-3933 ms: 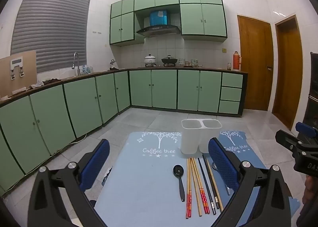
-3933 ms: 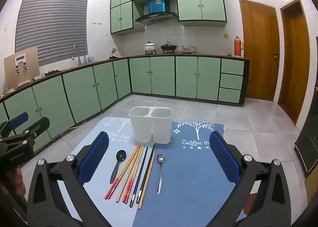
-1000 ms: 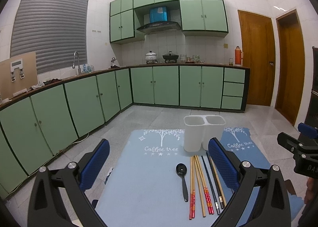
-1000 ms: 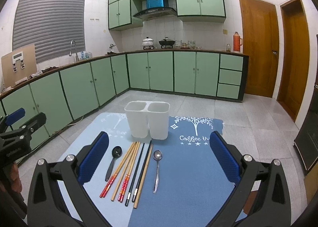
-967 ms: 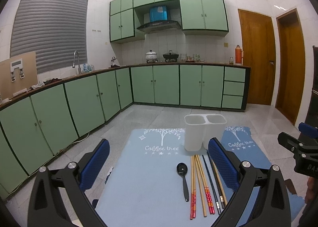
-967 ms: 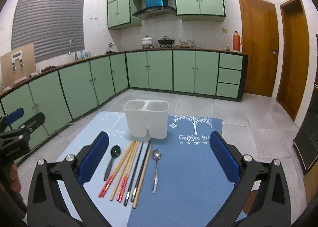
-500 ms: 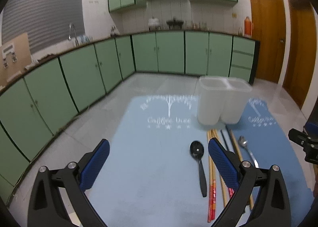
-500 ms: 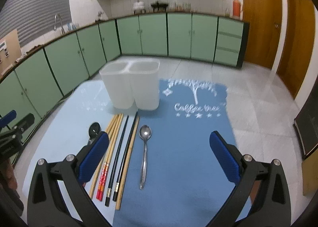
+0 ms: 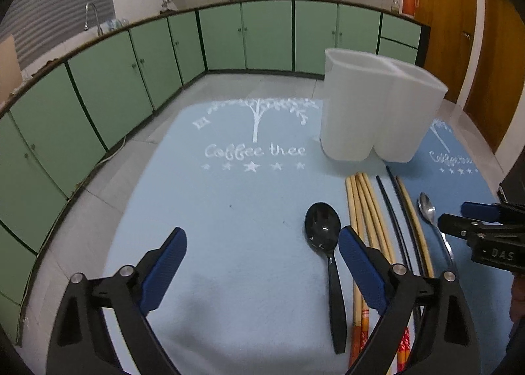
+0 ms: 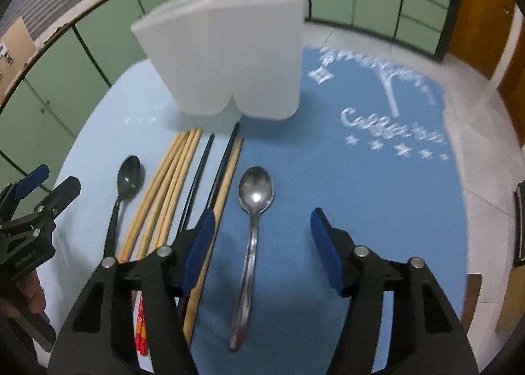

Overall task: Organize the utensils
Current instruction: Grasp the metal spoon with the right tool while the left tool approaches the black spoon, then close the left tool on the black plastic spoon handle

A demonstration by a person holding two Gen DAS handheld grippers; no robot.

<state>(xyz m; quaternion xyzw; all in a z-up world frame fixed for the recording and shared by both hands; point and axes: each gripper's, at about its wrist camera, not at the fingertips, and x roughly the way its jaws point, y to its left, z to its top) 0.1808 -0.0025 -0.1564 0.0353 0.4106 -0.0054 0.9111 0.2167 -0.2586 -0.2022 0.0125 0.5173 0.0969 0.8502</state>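
Observation:
A white two-compartment holder (image 9: pixel 377 112) (image 10: pixel 229 56) stands at the back of the blue mats. In front of it lie a black spoon (image 9: pixel 323 227) (image 10: pixel 128 178), several wooden and black chopsticks (image 9: pixel 367 211) (image 10: pixel 170 184) and a metal spoon (image 10: pixel 254 197) (image 9: pixel 426 207). My left gripper (image 9: pixel 261 263) hovers low, its jaws wide and closing slightly, the black spoon just inside its right finger (image 9: pixel 357 263). My right gripper (image 10: pixel 264 243) straddles the metal spoon's handle, jaws closing, pads clear of it.
A light blue mat (image 9: pixel 229 211) and a darker blue mat (image 10: pixel 377 194) cover the table. Green cabinets (image 9: pixel 131 79) run along the walls behind. A wooden door (image 9: pixel 459 30) is at the right. A hand (image 10: pixel 32 289) holds the left gripper's handle.
Both grippers have come down and tilted towards the utensils, which now look much larger. The right jaws have narrowed around the metal spoon's handle.

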